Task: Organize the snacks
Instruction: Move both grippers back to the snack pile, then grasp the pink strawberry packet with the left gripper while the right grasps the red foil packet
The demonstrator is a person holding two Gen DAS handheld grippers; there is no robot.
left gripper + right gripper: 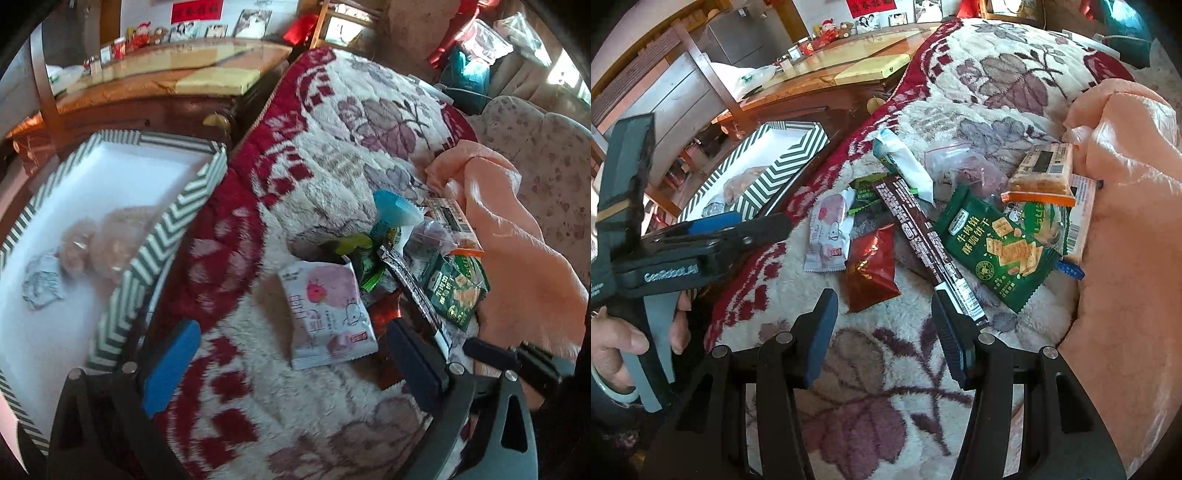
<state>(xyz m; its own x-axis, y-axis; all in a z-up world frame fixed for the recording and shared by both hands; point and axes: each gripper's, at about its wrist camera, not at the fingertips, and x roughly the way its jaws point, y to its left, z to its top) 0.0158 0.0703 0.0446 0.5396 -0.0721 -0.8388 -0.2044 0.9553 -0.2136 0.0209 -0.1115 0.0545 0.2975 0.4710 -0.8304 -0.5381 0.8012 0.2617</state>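
— Left wrist view: how did the left tongs [295, 354] stand?
— Spread wide, nothing between them, over the floral blanket [332, 155].
— And the right tongs [886, 328]?
— About half open, empty too, just short of the snack pile [945, 221].
— Where did the pile lie?
— On the blanket, right of the striped box [177, 206], which held a few packets.
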